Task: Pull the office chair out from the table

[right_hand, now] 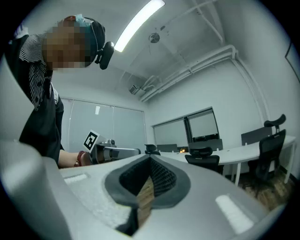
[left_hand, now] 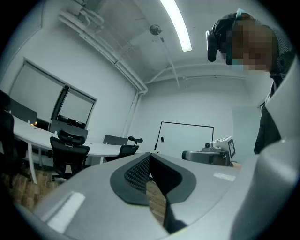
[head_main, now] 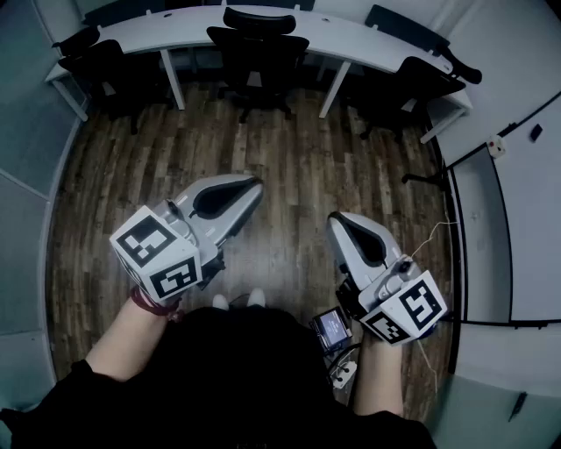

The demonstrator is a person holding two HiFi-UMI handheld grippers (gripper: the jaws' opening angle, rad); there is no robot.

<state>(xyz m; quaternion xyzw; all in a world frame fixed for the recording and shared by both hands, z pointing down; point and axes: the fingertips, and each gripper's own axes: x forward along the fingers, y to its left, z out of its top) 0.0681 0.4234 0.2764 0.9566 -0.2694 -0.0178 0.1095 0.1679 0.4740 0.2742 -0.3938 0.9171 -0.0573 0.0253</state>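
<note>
Left hand-held gripper [head_main: 252,188] and right hand-held gripper [head_main: 339,223] hovering closed, empty; chair [head_main: 254,57] probably rolling easily, aiming for stiff backrest [head_main: 259,21]

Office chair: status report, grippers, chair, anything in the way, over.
Left gripper and right gripper both shut, empty, well short of the table. Middle office chair pushed in at the table, untouched. No obstacle seen on the floor between.

I have open wood floor [head_main: 289,167] from near me up to the far curved table [head_main: 351,35], whose edge is blocked by the left office chair [head_main: 101,61], the middle office chair [head_main: 254,48] and the right office chair [head_main: 408,83], with white table legs [head_main: 173,79] between them and a thin cable [head_main: 434,232] at the near right.
</note>
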